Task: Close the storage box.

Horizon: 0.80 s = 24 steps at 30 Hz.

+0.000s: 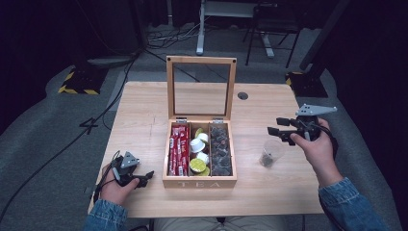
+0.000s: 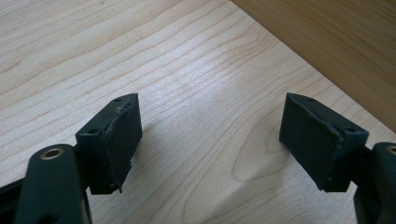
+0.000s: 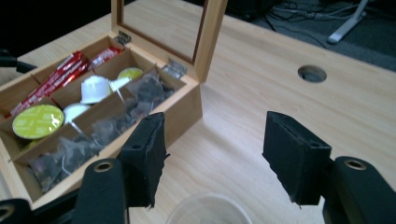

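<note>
A wooden tea box [image 1: 199, 182] stands mid-table with its glass lid upright. It holds red sachets [image 1: 178, 149], white and green capsules [image 1: 198, 153] and dark tea bags [image 1: 221, 150]. A clear plastic cup [image 1: 271, 153] with a dark tea bag in it stands to the right of the box. My right gripper [image 1: 277, 129] hovers open just above the cup, nothing between its pads; the cup's rim [image 3: 208, 210] shows below the jaws. My left gripper [image 1: 144, 178] rests open on the table at the front left, beside the box wall [image 2: 336, 42].
A round cable hole [image 1: 243, 95] lies behind the cup near the table's far edge. Bare tabletop [image 1: 139, 115] stretches left of the box. Cables and stand legs lie on the floor beyond the table.
</note>
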Motion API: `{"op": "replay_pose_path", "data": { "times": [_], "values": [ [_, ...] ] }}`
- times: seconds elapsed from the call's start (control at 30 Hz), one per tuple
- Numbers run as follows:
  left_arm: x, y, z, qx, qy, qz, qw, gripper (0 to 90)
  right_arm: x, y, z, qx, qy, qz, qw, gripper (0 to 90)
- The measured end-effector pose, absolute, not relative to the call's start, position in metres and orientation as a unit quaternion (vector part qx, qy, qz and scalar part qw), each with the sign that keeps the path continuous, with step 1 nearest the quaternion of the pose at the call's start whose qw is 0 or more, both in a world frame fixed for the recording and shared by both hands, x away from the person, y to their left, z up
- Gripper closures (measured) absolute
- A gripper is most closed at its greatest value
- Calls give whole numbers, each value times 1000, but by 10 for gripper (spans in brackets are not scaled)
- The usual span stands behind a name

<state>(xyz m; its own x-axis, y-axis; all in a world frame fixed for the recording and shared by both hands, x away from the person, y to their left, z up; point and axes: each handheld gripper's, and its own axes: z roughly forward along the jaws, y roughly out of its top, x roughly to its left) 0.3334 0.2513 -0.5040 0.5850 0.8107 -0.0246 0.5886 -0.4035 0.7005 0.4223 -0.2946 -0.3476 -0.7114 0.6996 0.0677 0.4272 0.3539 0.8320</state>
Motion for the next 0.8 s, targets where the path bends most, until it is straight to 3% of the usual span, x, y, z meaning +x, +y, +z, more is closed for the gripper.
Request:
{"op": "replay_pose_path", "data": {
  "times": [0.8],
  "values": [
    [336, 254, -504, 826, 418, 157, 344, 218, 490, -256, -284, 312, 786, 507, 169, 320]
  ]
}}
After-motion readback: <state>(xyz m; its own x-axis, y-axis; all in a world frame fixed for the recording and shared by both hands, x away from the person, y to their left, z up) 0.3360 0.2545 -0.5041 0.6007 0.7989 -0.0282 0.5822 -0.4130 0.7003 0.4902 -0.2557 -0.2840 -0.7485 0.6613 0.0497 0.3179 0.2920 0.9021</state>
